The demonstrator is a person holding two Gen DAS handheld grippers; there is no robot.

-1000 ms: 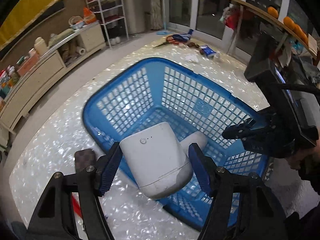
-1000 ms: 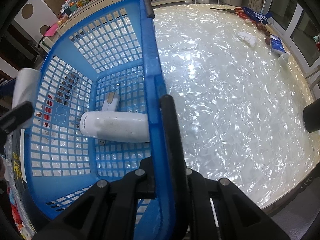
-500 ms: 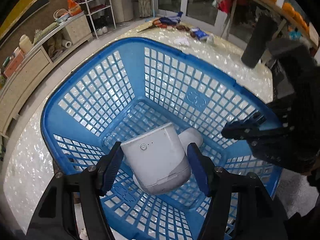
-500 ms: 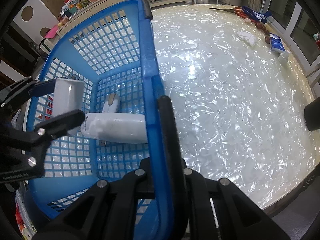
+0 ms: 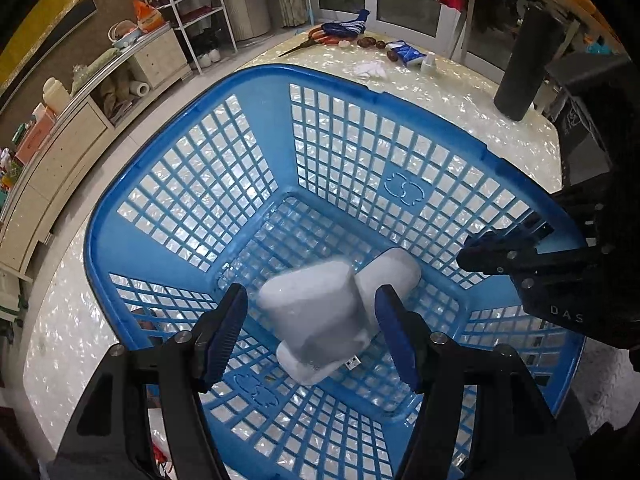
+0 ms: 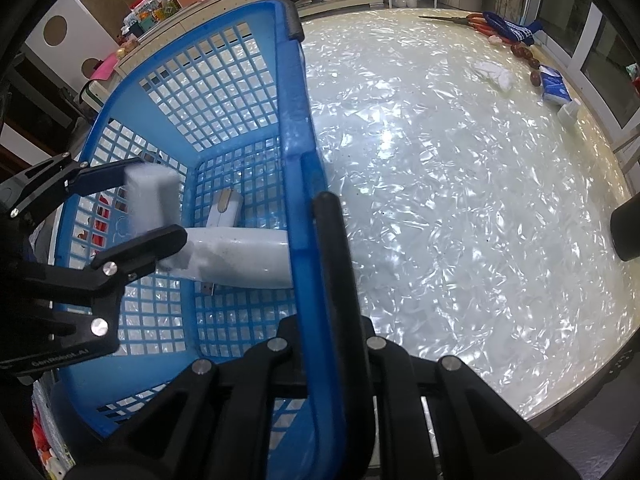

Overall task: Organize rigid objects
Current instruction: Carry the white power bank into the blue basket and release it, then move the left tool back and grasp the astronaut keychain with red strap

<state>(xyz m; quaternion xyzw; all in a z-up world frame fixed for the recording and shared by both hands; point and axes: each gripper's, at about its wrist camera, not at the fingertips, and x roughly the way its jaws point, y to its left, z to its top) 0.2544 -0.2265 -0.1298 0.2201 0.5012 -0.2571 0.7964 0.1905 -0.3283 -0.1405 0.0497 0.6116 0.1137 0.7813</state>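
One blue basket (image 5: pixel 256 92), three white items inside

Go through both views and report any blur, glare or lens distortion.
Left wrist view: the white device between the left gripper fingers is motion-blurred; the blue basket bulges from fisheye. Right wrist view: glare speckles the pearly tabletop; the basket rim bends; corners vignette black.
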